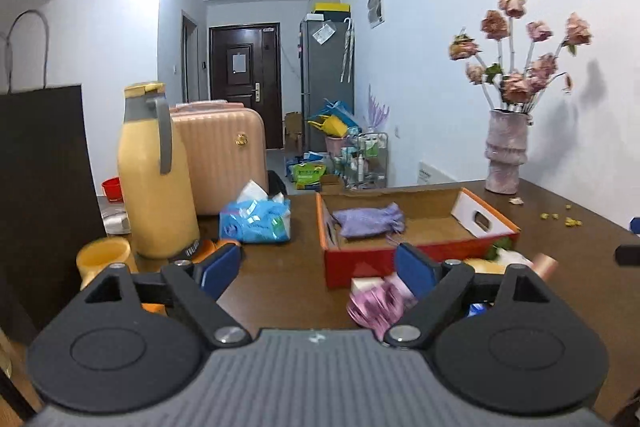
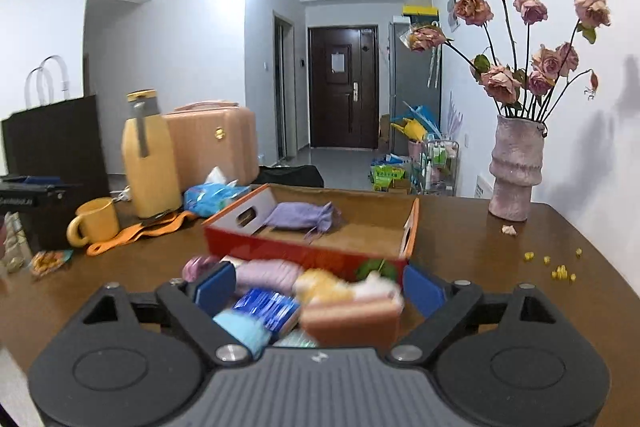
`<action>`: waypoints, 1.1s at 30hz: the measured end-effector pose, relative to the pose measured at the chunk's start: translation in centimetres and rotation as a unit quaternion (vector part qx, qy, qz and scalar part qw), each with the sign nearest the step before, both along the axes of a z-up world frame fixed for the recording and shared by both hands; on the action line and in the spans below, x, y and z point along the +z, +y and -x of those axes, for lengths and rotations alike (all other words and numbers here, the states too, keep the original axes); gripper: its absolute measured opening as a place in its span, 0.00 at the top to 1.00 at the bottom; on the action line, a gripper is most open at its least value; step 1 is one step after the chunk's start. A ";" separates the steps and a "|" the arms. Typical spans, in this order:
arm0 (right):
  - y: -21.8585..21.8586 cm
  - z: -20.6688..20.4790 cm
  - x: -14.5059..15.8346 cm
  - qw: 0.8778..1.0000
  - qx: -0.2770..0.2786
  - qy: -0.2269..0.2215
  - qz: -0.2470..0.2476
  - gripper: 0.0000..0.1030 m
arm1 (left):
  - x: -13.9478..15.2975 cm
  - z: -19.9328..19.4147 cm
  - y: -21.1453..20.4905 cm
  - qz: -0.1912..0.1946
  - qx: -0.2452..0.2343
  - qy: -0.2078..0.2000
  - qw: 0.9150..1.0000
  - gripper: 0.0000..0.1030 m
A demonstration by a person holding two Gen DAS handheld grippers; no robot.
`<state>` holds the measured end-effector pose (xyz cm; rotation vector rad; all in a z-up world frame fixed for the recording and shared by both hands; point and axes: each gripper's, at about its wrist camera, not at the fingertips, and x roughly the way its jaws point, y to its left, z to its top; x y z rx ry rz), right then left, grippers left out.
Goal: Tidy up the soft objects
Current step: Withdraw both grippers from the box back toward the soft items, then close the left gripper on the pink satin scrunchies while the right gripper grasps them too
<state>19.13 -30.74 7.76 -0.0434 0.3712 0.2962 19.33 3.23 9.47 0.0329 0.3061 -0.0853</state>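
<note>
An orange-red cardboard box (image 1: pixel 416 259) (image 2: pixel 304 251) stands on the brown table with a lilac drawstring pouch (image 1: pixel 370 221) (image 2: pixel 300 217) lying inside. In front of it lies a blurred heap of soft things: a lilac knit piece (image 2: pixel 268 273), a blue packet (image 2: pixel 268 307), a peach block (image 2: pixel 352 321) and a yellow-white plush (image 2: pixel 332 285). My right gripper (image 2: pixel 320 287) hovers open over this heap, its pads not touching anything. My left gripper (image 1: pixel 318 267) is open above bare table left of the heap, with a pink knit item (image 1: pixel 376 307) by its right finger.
A yellow thermos (image 1: pixel 156 179), yellow mug (image 2: pixel 96 223), blue tissue pack (image 1: pixel 256 221) and orange strap (image 2: pixel 140 231) crowd the table's left. A pink suitcase (image 1: pixel 224 155) and black paper bag (image 1: pixel 44 187) stand behind. A vase of dried roses (image 2: pixel 516 171) is at the right.
</note>
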 end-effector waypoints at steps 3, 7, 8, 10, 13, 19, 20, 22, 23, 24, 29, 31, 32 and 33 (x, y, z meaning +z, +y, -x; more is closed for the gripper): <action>1.1 4.0 -2.3 0.999 -0.004 -0.029 -0.013 0.07 | -1.7 2.9 -0.9 0.006 -0.018 -0.005 1.000 0.11; 1.9 6.7 -4.9 0.998 0.000 -0.014 -0.069 0.07 | -3.5 4.8 -1.8 0.032 -0.029 0.015 0.999 0.11; 2.1 6.8 -5.4 0.997 -0.004 -0.007 -0.077 0.07 | -3.9 4.8 -2.1 0.033 -0.035 0.025 0.999 0.11; 2.5 6.7 -6.1 0.997 -0.006 0.013 -0.076 0.07 | -4.4 4.9 -2.7 0.017 -0.038 0.031 0.999 0.11; 3.2 6.6 -6.5 0.998 -0.008 0.021 -0.053 0.07 | -4.7 5.1 -3.0 0.010 -0.037 0.028 0.999 0.11; 3.2 6.6 -6.4 0.998 -0.007 0.014 -0.063 0.08 | -5.1 4.3 -2.7 0.017 -0.039 0.037 0.998 0.11; 3.3 6.4 -6.4 0.998 -0.004 0.014 -0.064 0.08 | -5.3 4.0 -2.6 0.019 -0.038 0.041 0.998 0.11; 3.5 5.8 -6.5 0.998 0.004 0.016 -0.066 0.11 | -6.0 2.8 -2.4 0.027 -0.035 0.056 0.997 0.11; 3.8 5.4 -6.6 0.998 0.009 0.019 -0.066 0.12 | -6.4 2.1 -2.2 0.031 -0.034 0.065 0.997 0.13; 4.3 4.9 -6.7 0.997 0.019 0.023 -0.065 0.13 | -6.9 1.2 -2.0 0.036 -0.033 0.077 0.996 0.18; 9.0 0.8 -7.5 0.995 0.078 0.045 -0.033 0.17 | -6.5 -2.2 1.1 0.037 0.020 0.066 0.997 0.21; 11.6 -1.6 -8.0 0.993 0.100 0.061 -0.017 0.18 | -6.1 -3.5 2.6 0.029 0.040 0.059 0.997 0.21; 13.3 -3.1 -8.3 0.992 0.110 0.066 -0.005 0.19 | -6.1 -4.1 3.1 0.025 0.049 0.057 0.997 0.21; 14.6 -4.3 -8.6 0.991 0.114 0.069 0.005 0.20 | -6.1 -4.6 3.7 0.022 0.058 0.058 0.996 0.21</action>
